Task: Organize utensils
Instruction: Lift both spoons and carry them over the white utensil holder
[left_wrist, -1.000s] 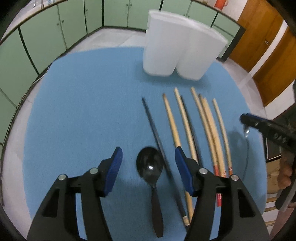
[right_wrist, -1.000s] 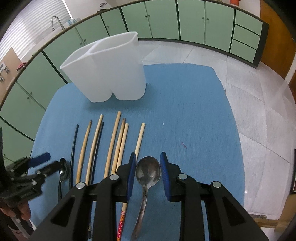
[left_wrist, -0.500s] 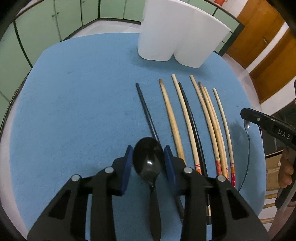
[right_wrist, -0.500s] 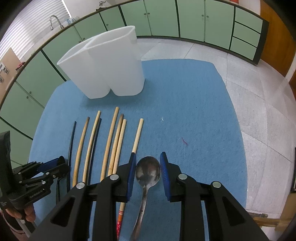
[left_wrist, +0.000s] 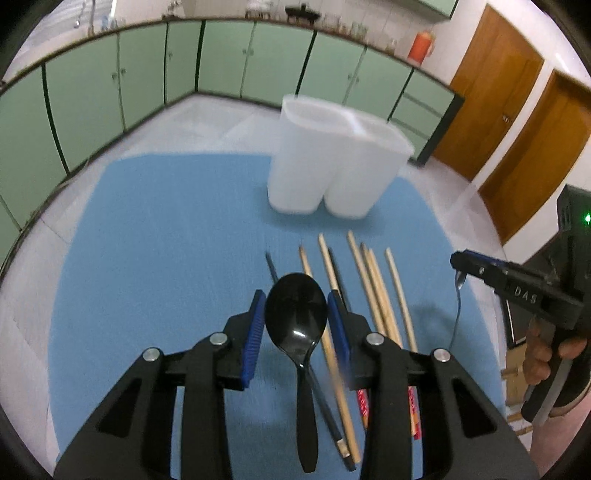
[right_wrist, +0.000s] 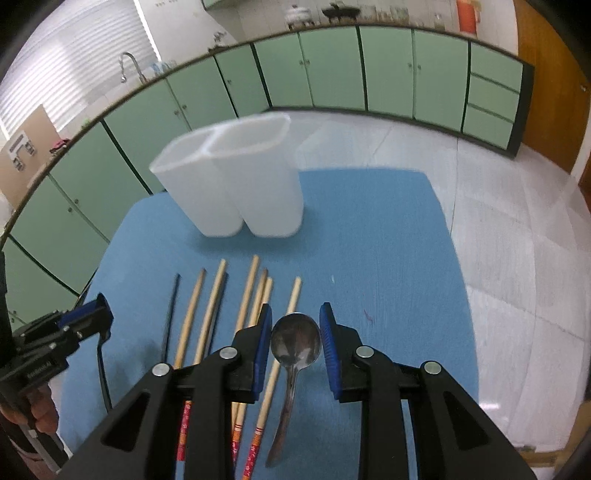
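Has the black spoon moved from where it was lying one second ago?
Yes. The black spoon has risen: held in the left gripper, it now hangs above the chopsticks it earlier lay beside on the blue mat.

Glossy black plastic spoon, tarnished metal spoon, matt wooden chopsticks, frosted plastic holder.

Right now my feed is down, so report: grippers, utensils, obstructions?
Left gripper shut on black plastic spoon. Right gripper shut on silver metal spoon. Chopsticks on blue mat. Path to white two-compartment holder unobstructed.
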